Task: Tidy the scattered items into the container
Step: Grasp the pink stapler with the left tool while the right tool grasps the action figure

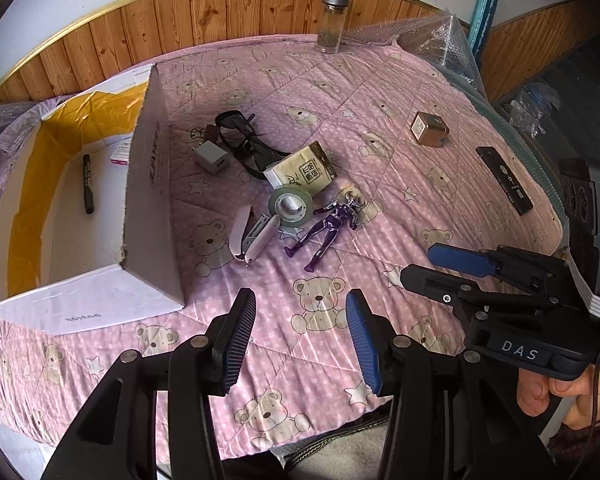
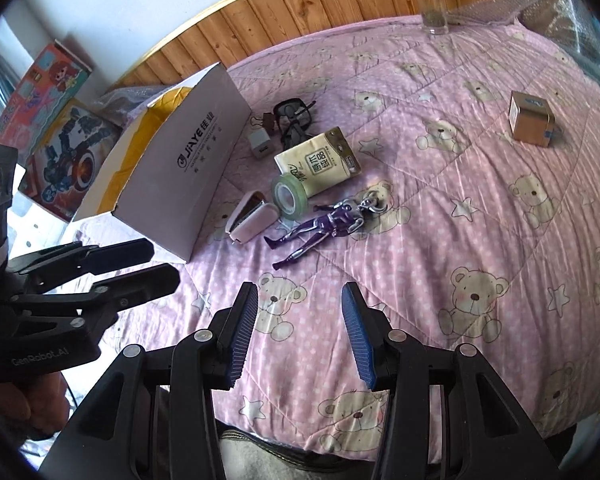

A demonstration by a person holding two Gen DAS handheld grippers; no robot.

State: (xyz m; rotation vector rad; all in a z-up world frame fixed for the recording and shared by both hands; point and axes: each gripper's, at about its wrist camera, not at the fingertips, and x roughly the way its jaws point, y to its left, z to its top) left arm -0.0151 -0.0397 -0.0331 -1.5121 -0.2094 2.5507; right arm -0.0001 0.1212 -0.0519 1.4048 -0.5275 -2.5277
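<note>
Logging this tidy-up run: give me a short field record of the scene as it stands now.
surface: pink bear quilt
container: open white box, left side
in box: marker, small pink packet
still out: figure, tape roll, tissue pack, glasses, charger, stapler, brown cube, black remote, jar
left gripper: open, empty
right gripper: open, empty

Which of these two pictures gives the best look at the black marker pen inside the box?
The left wrist view. It looks down into the open box, so the black marker pen lies in plain sight on the box floor. In the right wrist view the box's near wall hides the floor, and the pen does not show.
</note>
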